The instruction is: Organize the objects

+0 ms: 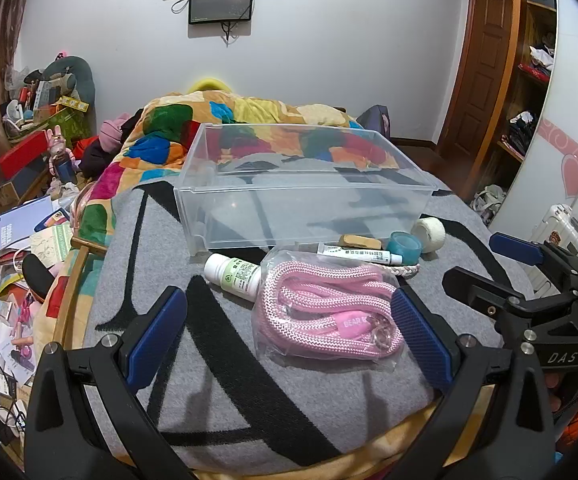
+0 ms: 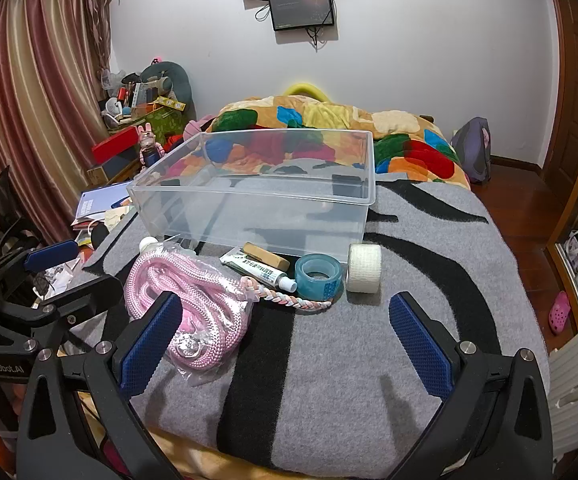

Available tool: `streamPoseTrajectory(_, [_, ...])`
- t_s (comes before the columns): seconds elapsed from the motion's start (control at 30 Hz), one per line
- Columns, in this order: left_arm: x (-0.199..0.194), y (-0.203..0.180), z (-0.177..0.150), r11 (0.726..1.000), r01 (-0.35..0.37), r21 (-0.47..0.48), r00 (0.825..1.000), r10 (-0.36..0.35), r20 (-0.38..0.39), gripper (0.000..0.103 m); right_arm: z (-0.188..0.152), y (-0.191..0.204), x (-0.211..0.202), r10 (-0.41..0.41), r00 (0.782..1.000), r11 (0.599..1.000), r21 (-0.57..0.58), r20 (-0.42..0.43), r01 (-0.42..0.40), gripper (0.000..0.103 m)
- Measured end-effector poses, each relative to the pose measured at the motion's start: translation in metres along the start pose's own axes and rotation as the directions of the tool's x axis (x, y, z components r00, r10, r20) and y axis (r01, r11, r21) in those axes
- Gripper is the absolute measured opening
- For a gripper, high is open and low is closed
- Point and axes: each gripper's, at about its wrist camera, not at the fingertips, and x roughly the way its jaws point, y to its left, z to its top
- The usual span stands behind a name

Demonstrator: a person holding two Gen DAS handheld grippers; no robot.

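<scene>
A clear plastic bin [image 1: 305, 216] [image 2: 257, 216] stands empty on the grey and black blanket. In front of it lie a bagged pink rope [image 1: 325, 312] [image 2: 185, 312], a white bottle [image 1: 233, 274], a brown block [image 2: 267, 258], a white tube [image 2: 261, 270], a blue tape roll [image 2: 316, 278], a white gauze roll [image 2: 364, 268] and a pink braided band [image 2: 289, 296]. My left gripper [image 1: 289, 340] is open above the blanket, its right pad beside the rope bag. My right gripper [image 2: 285, 344] is open and empty, its left pad over the rope bag's edge.
A colourful quilt [image 2: 329, 124] lies behind the bin. Clutter of boxes, papers and toys [image 1: 29, 184] fills the floor at the left. A wardrobe and door [image 1: 501, 80] stand at the right. The blanket's near edge [image 2: 289, 456] is just below the grippers.
</scene>
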Motion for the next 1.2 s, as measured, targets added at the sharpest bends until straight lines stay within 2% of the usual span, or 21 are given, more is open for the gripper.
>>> streamPoseTrajectory(1.2, [-0.0030,-0.0055,0.0009,1.000,0.009,0.005,1.000,-0.010,0.003,0.103,-0.0035,0.0009,0.0022,0.009,1.000,1.000,0.009,-0.007,-0.009,0.103])
